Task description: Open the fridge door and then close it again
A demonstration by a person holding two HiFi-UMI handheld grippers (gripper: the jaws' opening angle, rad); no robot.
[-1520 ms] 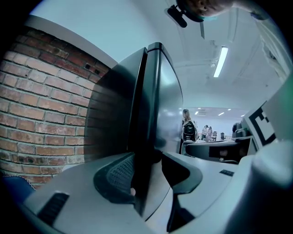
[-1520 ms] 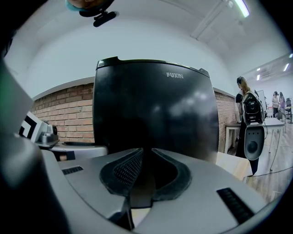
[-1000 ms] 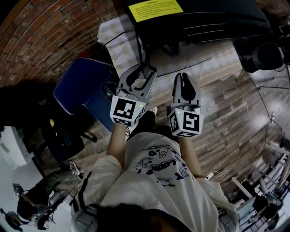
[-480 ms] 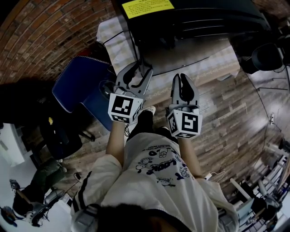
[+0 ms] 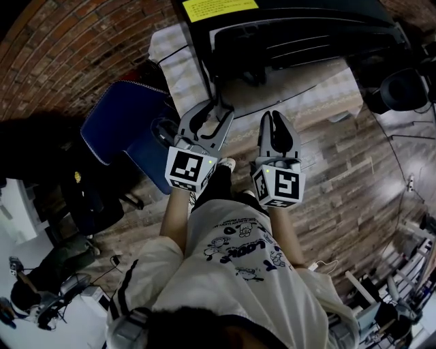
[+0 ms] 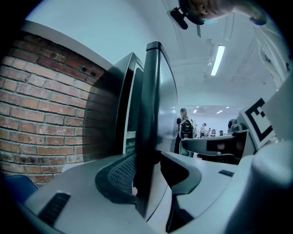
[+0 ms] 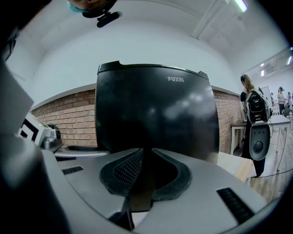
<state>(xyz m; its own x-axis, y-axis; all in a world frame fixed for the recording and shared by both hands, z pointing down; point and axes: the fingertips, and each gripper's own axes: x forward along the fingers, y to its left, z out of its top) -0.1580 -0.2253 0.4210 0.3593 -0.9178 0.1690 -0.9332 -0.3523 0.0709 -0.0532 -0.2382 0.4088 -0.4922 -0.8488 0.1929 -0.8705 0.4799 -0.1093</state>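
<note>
Very little has been moved since the earlier frames. The left gripper (image 5: pixel 218 107) and the right gripper (image 5: pixel 273 116) are kept at almost the same places in front of the fridge (image 5: pixel 306 24). The yellow label (image 5: pixel 219 7) on the fridge top is now cut by the upper edge of the head view, and the bystander (image 5: pixel 41 290) at the lower left is found nearer the frame's edge.

The left jaws have just been drawn in a little, with the edge of the fridge door (image 6: pixel 149 105) between them. They are spread wide, and in the left gripper view a pad (image 6: pixel 120 176) is seen against each side of that edge, so the door is pinched. A narrow pale strip is seen between the door and the cabinet, which is set beside the brick wall (image 6: pixel 41 114).

The right gripper's fingers are pressed together with nothing between them. It is held just beside the left gripper and is pointed at the glossy black front, where the lettering FUXIN (image 7: pixel 176 79) can be read.

In the head view a pale checked surface (image 5: pixel 178 65) and a blue chair (image 5: pixel 119 133) are seen to the fridge's left. The person is stood on wooden flooring (image 5: pixel 340 177).
</note>
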